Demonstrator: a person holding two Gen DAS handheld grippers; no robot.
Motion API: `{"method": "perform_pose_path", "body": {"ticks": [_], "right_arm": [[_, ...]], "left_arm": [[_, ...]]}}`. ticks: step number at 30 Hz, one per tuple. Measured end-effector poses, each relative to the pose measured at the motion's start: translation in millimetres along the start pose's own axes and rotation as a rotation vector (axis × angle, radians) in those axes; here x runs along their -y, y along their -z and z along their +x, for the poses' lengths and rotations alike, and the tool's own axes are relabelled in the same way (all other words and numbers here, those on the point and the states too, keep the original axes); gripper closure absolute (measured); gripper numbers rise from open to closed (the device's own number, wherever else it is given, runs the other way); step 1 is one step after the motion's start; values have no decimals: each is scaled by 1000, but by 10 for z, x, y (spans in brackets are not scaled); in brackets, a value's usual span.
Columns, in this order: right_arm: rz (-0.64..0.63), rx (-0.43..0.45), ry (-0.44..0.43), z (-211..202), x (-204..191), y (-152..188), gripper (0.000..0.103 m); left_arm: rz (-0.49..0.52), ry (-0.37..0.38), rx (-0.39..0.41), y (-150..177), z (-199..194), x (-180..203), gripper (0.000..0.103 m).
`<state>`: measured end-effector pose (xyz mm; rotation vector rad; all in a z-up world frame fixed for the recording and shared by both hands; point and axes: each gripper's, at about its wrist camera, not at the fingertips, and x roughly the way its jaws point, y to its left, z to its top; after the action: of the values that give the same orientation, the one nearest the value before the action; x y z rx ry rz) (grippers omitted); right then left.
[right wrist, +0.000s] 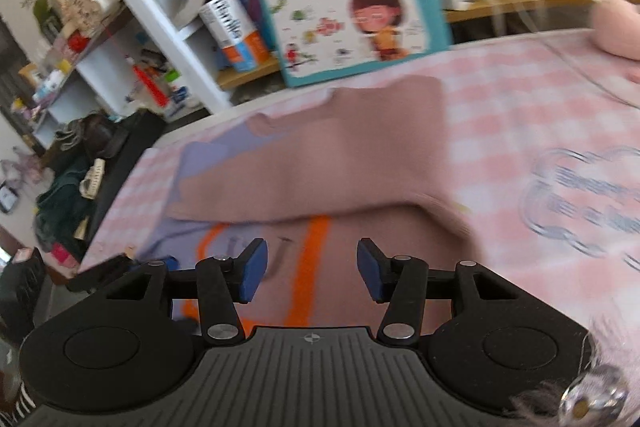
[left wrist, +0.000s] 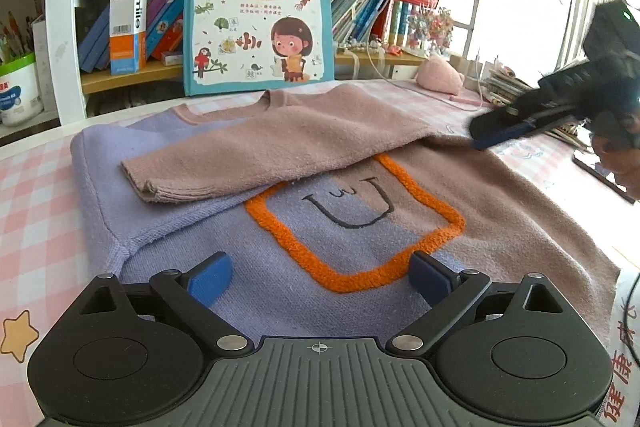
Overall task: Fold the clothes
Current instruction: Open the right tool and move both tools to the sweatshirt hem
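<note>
A lavender and mauve sweater [left wrist: 360, 235] with an orange fuzzy square lies flat on the pink checked table. Its mauve sleeve [left wrist: 256, 155] is folded across the chest. My left gripper [left wrist: 320, 279] is open and empty, just above the sweater's lower front. My right gripper [right wrist: 312, 273] is open and empty above the sweater [right wrist: 340, 179]; in the left wrist view it [left wrist: 480, 135] sits by the right shoulder. The right wrist view is blurred.
A picture book [left wrist: 258, 9] leans on the bookshelf [left wrist: 132, 77] behind the table. A pink soft toy [left wrist: 438, 75] and a stack of papers [left wrist: 508, 85] lie at the back right. The pink checked cloth [left wrist: 36, 195] shows left and right of the sweater.
</note>
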<state>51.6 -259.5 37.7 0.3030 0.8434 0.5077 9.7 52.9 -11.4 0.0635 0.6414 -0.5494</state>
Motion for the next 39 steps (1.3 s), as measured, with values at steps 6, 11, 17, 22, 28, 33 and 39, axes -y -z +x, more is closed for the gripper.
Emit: {"method": "perform_pose_path", "body": {"ticks": [6, 11, 17, 22, 28, 33, 39], "right_arm": [[57, 21, 51, -281, 236, 237, 55], [65, 29, 85, -402, 329, 420, 54], [-11, 21, 122, -523, 287, 572, 54], [-10, 22, 153, -649, 376, 631, 54], [41, -5, 129, -720, 521, 663, 55], [54, -28, 77, -722, 550, 696, 56], [64, -43, 24, -732, 588, 777, 63]], "left_arm": [[29, -24, -12, 2, 23, 48, 5], [49, -55, -20, 11, 34, 90, 5], [16, -124, -18, 31, -45, 111, 5], [-94, -183, -12, 114, -302, -16, 6], [-213, -263, -14, 237, -751, -199, 11], [-285, -320, -27, 310, -1001, -245, 18], [-326, -314, -98, 407, -981, -180, 42]]}}
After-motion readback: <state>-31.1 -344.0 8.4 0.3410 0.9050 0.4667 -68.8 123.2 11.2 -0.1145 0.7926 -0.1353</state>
